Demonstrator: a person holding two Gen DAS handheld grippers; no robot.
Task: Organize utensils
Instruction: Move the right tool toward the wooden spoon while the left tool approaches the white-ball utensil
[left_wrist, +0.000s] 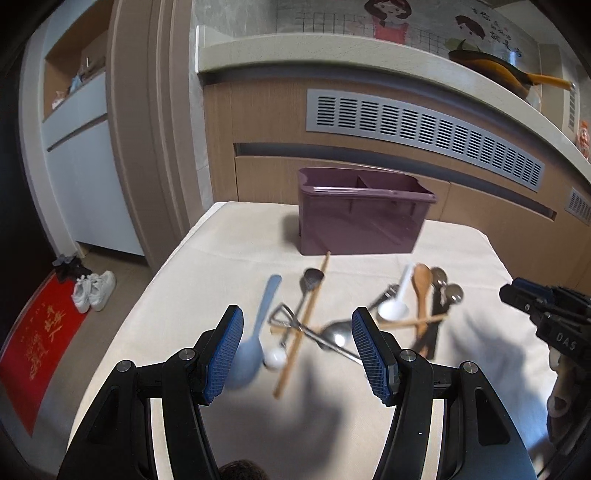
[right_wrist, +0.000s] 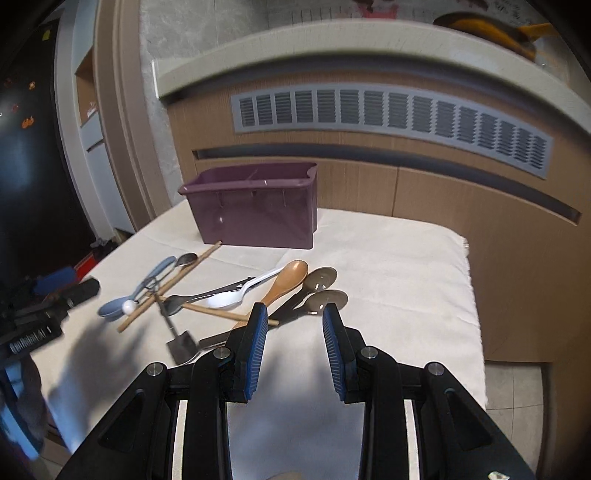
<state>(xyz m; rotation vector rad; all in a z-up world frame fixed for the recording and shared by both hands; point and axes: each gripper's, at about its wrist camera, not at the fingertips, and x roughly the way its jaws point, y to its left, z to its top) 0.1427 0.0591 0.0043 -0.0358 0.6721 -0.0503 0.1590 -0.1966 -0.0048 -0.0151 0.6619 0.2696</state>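
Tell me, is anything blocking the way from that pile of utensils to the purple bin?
Nothing visible does. Bare cloth lies between the utensil pile and the open-topped purple bin. One chopstick nearly reaches the bin's base. The utensils themselves overlap, so lifting one may drag another.

"DAS" marks the right hand-held gripper (left_wrist: 517, 297).

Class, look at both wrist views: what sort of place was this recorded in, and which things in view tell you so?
Most likely a home kitchen or dining corner. A frying pan rests on a counter ledge, spoons and chopsticks lie scattered on a cloth-covered table beside a purple utensil caddy, and sneakers sit by a red doormat.
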